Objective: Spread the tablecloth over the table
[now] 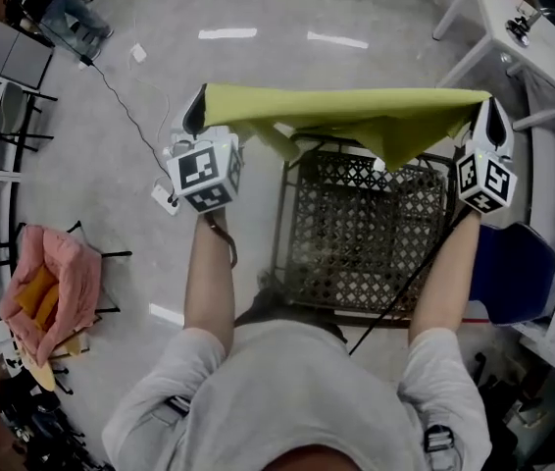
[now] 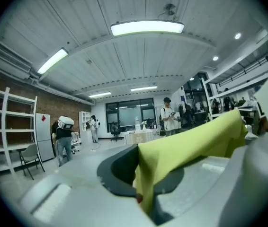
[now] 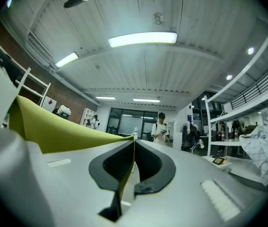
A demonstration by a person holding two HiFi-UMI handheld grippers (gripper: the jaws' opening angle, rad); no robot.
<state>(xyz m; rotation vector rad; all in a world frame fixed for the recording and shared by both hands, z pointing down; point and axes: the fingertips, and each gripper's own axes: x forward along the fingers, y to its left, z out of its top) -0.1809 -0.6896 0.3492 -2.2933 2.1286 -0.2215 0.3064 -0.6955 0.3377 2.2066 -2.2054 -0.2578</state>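
Note:
A yellow-green tablecloth (image 1: 356, 116) hangs stretched in the air between my two grippers, above the far edge of a black wire-mesh table (image 1: 356, 234). One loose fold droops down toward the mesh top. My left gripper (image 1: 196, 114) is shut on the cloth's left corner, and my right gripper (image 1: 493, 118) is shut on the right corner. In the left gripper view the cloth (image 2: 195, 141) runs off to the right from the closed jaws of the left gripper (image 2: 146, 183). In the right gripper view the cloth (image 3: 63, 131) spreads leftward from the pinch of the right gripper (image 3: 133, 148).
A stand with pink cloth (image 1: 57, 283) is at my left. A cable and power strip (image 1: 165, 199) lie on the floor. White tables (image 1: 513, 18) and a blue seat (image 1: 513, 273) stand at right. People (image 2: 169, 117) stand far across the room.

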